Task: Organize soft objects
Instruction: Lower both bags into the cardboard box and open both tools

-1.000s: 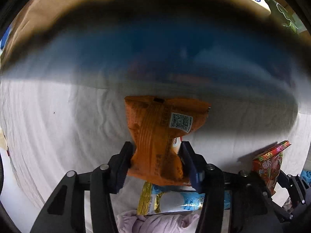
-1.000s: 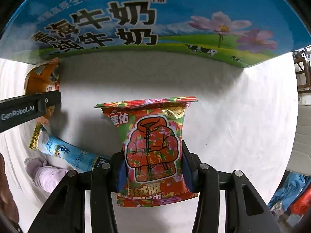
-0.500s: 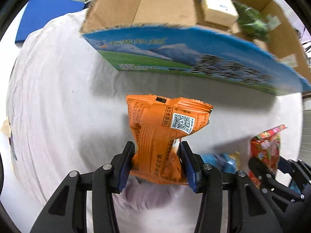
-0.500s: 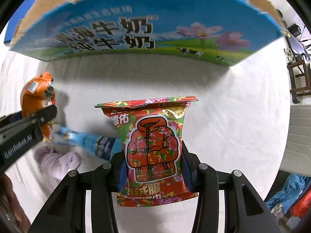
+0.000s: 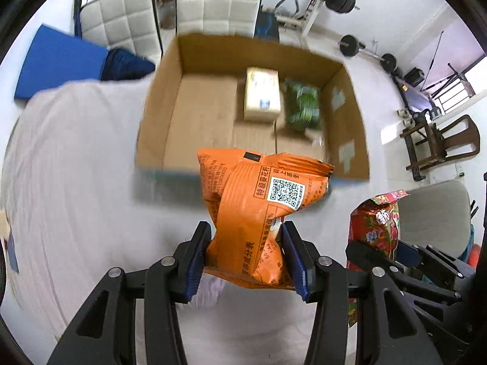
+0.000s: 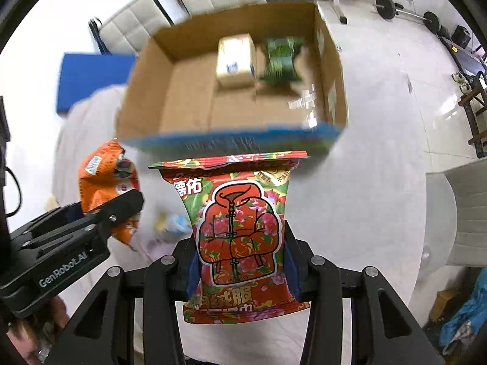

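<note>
My left gripper (image 5: 247,251) is shut on an orange snack bag (image 5: 258,210), squeezed at its waist and held in the air above the white-covered table (image 5: 76,158). My right gripper (image 6: 240,255) is shut on a red flowered packet (image 6: 240,225) printed with a padded jacket. Both hang just short of the near blue-printed wall of an open cardboard box (image 5: 197,115). In the right wrist view the orange bag (image 6: 103,179) and the left gripper's body sit at the left. In the left wrist view the red packet (image 5: 377,225) shows at the right.
Inside the box (image 6: 188,97) lie a pale yellow pack (image 5: 262,94) and a green pack (image 5: 303,103). A pale pink soft item (image 5: 207,289) and a blue-white pouch (image 6: 173,223) lie on the table below. White padded chairs (image 5: 219,3), a blue mat (image 5: 57,60) and gym weights stand beyond.
Both grippers have risen with their packets, from below the box's printed front wall to above its rim. The box's inside has come into view and the table has dropped away.
</note>
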Tool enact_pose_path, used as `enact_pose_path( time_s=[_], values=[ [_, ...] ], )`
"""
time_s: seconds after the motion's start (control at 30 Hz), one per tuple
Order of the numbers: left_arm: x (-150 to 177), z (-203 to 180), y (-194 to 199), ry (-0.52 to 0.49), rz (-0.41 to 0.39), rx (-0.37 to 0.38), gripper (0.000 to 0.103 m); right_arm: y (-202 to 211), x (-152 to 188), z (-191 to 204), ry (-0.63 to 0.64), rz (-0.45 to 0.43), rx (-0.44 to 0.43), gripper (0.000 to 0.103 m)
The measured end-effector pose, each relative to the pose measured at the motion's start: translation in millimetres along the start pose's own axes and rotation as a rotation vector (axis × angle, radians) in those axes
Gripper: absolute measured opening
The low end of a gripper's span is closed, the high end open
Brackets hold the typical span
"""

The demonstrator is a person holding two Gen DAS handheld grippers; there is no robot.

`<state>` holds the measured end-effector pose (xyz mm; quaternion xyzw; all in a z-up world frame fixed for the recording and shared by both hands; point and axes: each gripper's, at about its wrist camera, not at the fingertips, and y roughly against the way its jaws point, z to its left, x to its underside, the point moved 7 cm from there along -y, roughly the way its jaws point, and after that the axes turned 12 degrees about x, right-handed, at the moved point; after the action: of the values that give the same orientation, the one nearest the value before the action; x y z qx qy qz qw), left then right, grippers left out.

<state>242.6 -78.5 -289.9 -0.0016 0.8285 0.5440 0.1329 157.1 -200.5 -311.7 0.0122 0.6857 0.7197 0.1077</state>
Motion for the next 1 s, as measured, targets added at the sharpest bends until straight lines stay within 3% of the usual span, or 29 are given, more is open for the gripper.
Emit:
enact_pose_path(
  time_s=[0.17,0.3,0.43,0.63,1.0],
  values=[
    [-60.6,11.1,-6.5,-0.012,-0.018,-0.042,0.045,12.3,-59.8,3.8,-0.035,-0.045,0.013,0.047],
    [-99.8,30.5,-25.1,0.013,0.004,-0.056,0.045,-3.3,-101.4,-1.5,-0.060,-0.051,0.075,0.047],
    [-130.0,49.1,-45.8,0.034,0.046,-0.063,0.045,-40.0,-129.4,-8.6,-0.093,-0.001,0.108,0.047],
    [-157.5,69.0,-90.2,0.044,0.106,-0.082,0.045,-96.2,-141.1,-14.0,-0.103,0.068,0.169,0.047],
    [-188.1,77.9,-151.7,0.034,0.185,-0.098,0.048,-160.1,-137.5,-21.6,-0.130,0.176,0.205,0.048]
  ],
)
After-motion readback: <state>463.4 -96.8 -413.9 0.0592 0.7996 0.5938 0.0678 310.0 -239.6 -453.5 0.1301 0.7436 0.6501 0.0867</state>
